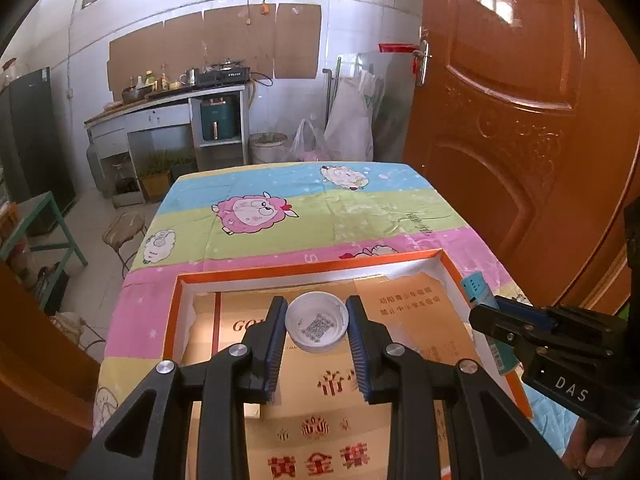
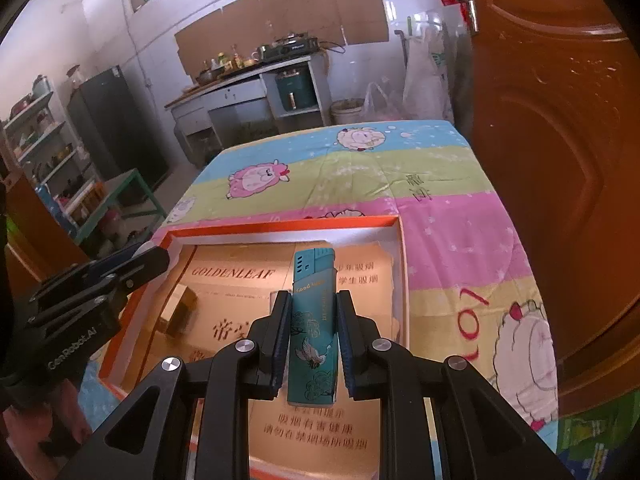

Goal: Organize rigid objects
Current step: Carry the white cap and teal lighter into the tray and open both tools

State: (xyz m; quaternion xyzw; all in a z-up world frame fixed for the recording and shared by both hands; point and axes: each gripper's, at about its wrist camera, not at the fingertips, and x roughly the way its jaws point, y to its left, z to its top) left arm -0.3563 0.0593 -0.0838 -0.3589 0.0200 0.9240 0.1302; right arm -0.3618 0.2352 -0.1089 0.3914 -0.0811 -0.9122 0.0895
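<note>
A white bottle cap [image 1: 317,326], its open side up with a printed code inside, sits between the blue pads of my left gripper [image 1: 317,305], which is shut on it. It hangs over an orange-rimmed shallow box [image 1: 304,268] lined with gold printed card. My right gripper [image 2: 314,296] is shut on a teal lighter [image 2: 313,320] with a bird print, also over the box [image 2: 280,226]. In the left wrist view, the right gripper [image 1: 494,314] shows at the box's right wall with the lighter [image 1: 476,286] sticking out. The left gripper [image 2: 154,256] shows at the box's left rim.
The box lies on a table under a striped cartoon-sheep cloth [image 1: 280,216]. A small gold carton [image 2: 180,308] lies inside the box at the left. A brown wooden door [image 1: 520,140] stands close on the right. A kitchen counter [image 1: 168,108] and a dark fridge [image 1: 32,140] are beyond.
</note>
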